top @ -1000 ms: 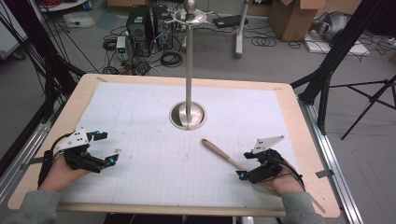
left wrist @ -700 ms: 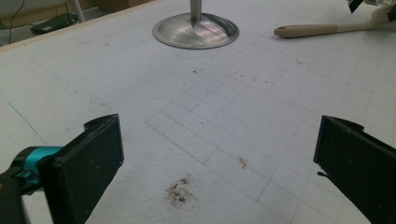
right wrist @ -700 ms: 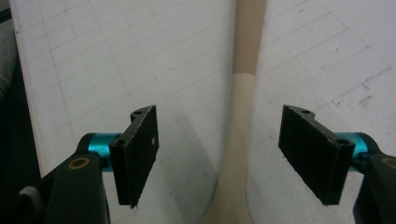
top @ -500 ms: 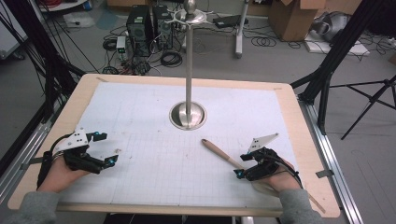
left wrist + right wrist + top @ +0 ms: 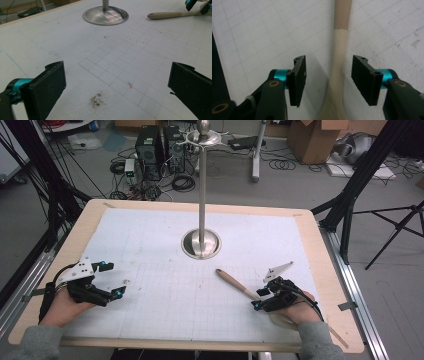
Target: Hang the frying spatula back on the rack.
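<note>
Grid paper covers the surface (image 5: 165,245) in the high view, with a metal stand (image 5: 201,195) rising from its round base near the middle. At about 4 o'clock from that base lies a beige spatula (image 5: 231,281), its handle running toward 5 o'clock into the right gripper (image 5: 260,299). The fingers there straddle the handle, and they have just been closing around it. The left gripper (image 5: 112,279) rests at about 8 o'clock from the base, well apart from the spatula.

Left gripper view: its two black fingers (image 5: 47,87) stand wide apart above bare grid paper with nothing between them. The stand's base (image 5: 105,16) sits at 12 o'clock, and the spatula (image 5: 167,15) lies at 1 o'clock with the other gripper's fingers at its far end.

Right gripper view: the fingers (image 5: 298,75) are about half open, one on each side of the spatula handle (image 5: 338,65), which runs from 6 to 12 o'clock. A gap shows on both sides, so the pads do not yet press on it.
</note>
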